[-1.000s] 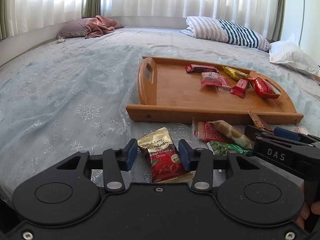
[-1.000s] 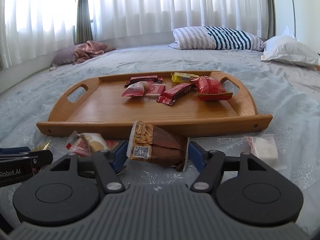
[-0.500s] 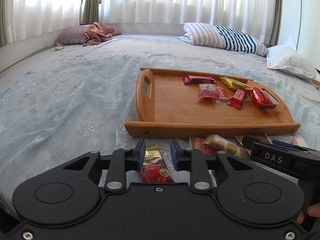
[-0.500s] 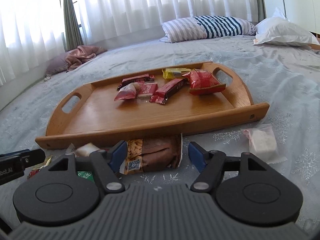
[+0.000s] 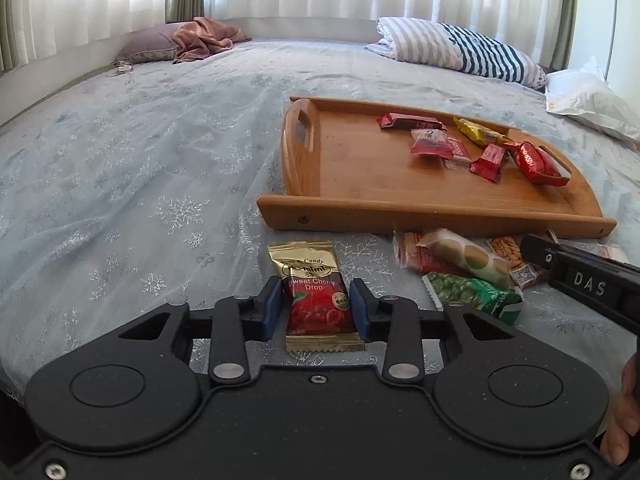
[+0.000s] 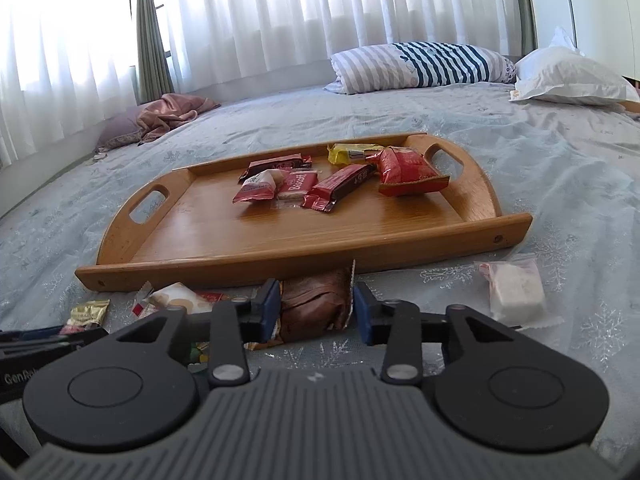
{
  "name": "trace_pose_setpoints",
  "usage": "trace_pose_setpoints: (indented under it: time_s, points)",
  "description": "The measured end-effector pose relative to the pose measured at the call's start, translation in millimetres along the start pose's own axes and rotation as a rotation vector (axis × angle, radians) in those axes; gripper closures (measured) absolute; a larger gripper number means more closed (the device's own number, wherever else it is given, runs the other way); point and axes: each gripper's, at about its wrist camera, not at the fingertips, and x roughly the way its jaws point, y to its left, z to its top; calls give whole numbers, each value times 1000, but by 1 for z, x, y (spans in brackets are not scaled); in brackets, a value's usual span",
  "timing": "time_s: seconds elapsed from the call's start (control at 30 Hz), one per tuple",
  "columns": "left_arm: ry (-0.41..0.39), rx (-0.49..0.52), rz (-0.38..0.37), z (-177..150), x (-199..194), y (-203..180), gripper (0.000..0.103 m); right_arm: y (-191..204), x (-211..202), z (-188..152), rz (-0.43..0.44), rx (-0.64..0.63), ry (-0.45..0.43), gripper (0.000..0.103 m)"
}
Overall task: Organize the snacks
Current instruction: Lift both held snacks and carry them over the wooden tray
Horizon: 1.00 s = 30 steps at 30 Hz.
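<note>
Both views sit low over the bed (image 5: 120,168), each just behind its own gripper and looking forward and slightly down along the fingers toward the curtained window. The left wrist view looks from off the tray's (image 5: 400,216) near left corner, so the tray lies ahead and to the right; the other gripper's body (image 5: 588,284) enters at its right edge. The right wrist view faces the tray's (image 6: 304,258) near long edge almost squarely, close to it. Both share the tray, the striped pillow (image 5: 460,52) (image 6: 424,64) and the loose packets on the bed by the tray's near edge.
</note>
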Motion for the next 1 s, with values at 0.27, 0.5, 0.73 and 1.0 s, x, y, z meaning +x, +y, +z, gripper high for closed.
trace_pose_setpoints:
  time_s: [0.27, 0.5, 0.73, 1.0]
  points:
    - [-25, 21, -36, 8, -10, -8, 71, 22, 1, -9, -41, -163, -3, 32]
    - [-13, 14, -62, 16, -2, -7, 71, 25, 7, -7, -6, -214, -2, 56]
    - [-50, 5, -79, 27, -7, -3, 71, 16, -12, 1, 24, -182, -7, 72]
    - [-73, 0, -96, 38, -9, 0, 71, 10, -24, 12, 72, -146, -18, 81]
